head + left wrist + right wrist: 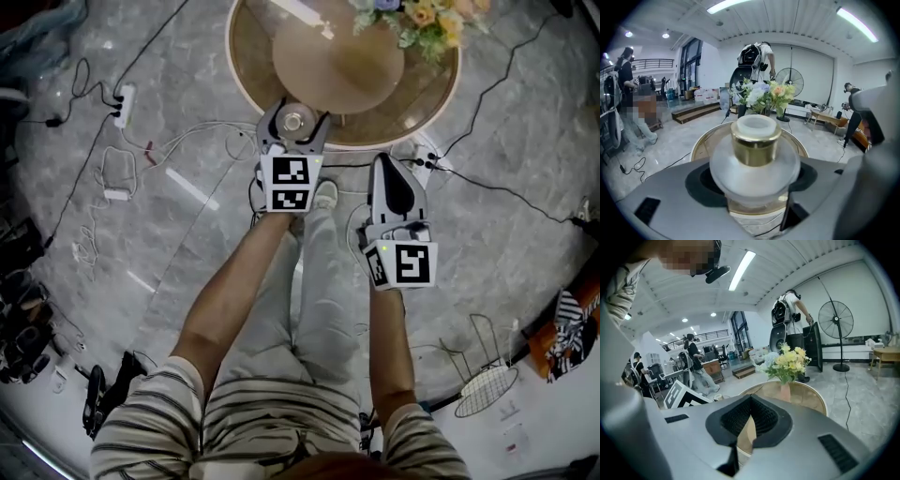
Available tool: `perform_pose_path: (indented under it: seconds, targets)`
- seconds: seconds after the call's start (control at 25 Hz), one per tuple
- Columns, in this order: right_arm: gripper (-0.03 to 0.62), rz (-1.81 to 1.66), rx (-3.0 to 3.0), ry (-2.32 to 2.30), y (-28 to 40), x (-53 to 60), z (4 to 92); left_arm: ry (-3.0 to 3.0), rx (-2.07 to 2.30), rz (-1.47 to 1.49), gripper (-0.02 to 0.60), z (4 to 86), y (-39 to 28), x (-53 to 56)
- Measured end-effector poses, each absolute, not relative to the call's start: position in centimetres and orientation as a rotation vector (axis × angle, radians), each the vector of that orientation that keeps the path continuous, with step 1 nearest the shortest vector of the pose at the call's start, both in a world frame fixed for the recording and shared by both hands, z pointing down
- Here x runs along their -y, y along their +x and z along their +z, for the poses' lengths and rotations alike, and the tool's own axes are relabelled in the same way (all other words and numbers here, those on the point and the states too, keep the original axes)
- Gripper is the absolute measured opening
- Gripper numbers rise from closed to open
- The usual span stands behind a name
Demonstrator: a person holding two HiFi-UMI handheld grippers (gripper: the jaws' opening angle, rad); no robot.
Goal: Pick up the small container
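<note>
The left tool (293,120) is clenched on the small container (755,154), clear of the surface (700,146) ahead. The right tool (740,437) is closed on nothing. The pickup is judged done, and only a steady grip is called for.

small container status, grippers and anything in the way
Left gripper shut on small container, at round table's near edge. Right gripper shut, empty. Flowers on far side, nothing blocking.

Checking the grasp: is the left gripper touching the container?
Touching. The left gripper view shows the left gripper shut on the container, its jaws pressing both sides.
</note>
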State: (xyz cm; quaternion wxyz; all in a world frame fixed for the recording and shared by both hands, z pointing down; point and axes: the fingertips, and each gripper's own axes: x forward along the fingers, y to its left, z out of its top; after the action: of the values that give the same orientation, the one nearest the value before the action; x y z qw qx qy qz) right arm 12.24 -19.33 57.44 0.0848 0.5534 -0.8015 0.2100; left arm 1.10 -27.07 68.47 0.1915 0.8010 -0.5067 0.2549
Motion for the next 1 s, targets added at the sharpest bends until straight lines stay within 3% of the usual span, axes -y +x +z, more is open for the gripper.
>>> perform_pose_path:
  seconds: [1.0]
  targets:
    - [0.008,0.452,2.43,1.732,7.2,11.3,39.2,2.369,1.404,0.57,0.331,44.6,-3.6,16.5]
